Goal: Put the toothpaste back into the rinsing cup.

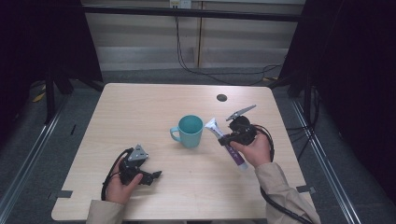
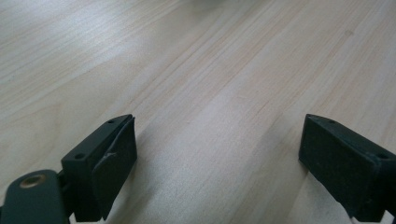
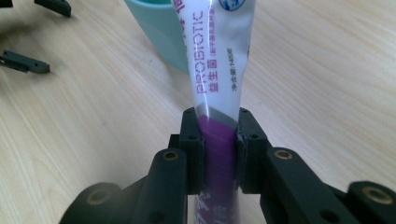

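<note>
The right gripper [image 3: 219,154] is clamped on the purple band of a toothpaste tube [image 3: 219,79], held at three o'clock of the teal mug [image 1: 190,130]. The left gripper [image 2: 217,163] is held wide open, empty. A soft tube may be squeezed, slip, or tip the mug.

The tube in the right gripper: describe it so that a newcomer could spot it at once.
On the wooden table, find the teal mug near the middle. Just right of it, the right gripper clamps a toothpaste tube. It is white and purple with purple lettering.
</note>
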`<action>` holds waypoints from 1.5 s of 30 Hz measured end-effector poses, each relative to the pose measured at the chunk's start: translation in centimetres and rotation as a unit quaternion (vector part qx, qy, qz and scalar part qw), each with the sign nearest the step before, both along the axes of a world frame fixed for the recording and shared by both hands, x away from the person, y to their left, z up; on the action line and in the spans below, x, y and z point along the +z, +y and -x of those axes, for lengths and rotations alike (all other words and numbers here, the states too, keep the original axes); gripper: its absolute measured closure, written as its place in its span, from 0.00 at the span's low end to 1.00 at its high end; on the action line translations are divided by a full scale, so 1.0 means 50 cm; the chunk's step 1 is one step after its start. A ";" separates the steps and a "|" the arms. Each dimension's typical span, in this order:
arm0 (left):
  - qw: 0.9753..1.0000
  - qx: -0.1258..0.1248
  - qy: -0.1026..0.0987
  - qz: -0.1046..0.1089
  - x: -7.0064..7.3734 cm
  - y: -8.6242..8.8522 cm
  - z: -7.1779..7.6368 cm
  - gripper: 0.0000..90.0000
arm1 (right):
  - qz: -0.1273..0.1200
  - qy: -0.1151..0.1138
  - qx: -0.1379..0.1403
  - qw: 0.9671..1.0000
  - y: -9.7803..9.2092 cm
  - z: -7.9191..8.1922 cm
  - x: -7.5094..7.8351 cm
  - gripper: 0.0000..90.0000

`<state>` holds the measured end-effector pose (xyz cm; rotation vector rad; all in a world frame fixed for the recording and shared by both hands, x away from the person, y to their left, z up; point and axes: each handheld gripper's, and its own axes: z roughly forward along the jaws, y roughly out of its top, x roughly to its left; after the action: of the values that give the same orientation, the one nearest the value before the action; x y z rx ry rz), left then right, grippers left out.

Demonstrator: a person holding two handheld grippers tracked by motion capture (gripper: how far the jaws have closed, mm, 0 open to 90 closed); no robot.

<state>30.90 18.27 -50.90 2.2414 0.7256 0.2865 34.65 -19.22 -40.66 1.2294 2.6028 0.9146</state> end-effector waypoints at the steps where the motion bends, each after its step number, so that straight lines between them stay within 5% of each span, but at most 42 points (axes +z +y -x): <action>1: 1.000 -0.001 0.001 0.001 0.000 0.000 0.000 0.12 | -0.003 -0.003 -0.002 1.000 -0.001 0.000 0.001 0.84; 11: 1.000 -0.001 0.001 0.001 0.000 0.000 0.000 0.12 | -0.046 -0.045 -0.024 0.998 -0.006 0.000 0.016 0.85; 23: 1.000 0.001 0.000 -0.001 0.000 0.000 0.000 0.12 | -0.098 -0.086 -0.041 0.991 -0.011 -0.003 0.040 0.85; 45: 1.000 0.001 0.000 -0.001 0.000 0.000 0.000 0.12 | -0.146 -0.144 -0.078 0.976 -0.016 -0.011 0.065 0.84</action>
<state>30.88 18.27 -50.89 2.2433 0.7267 0.2885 35.21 -20.01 -37.40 1.2333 2.1707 1.3654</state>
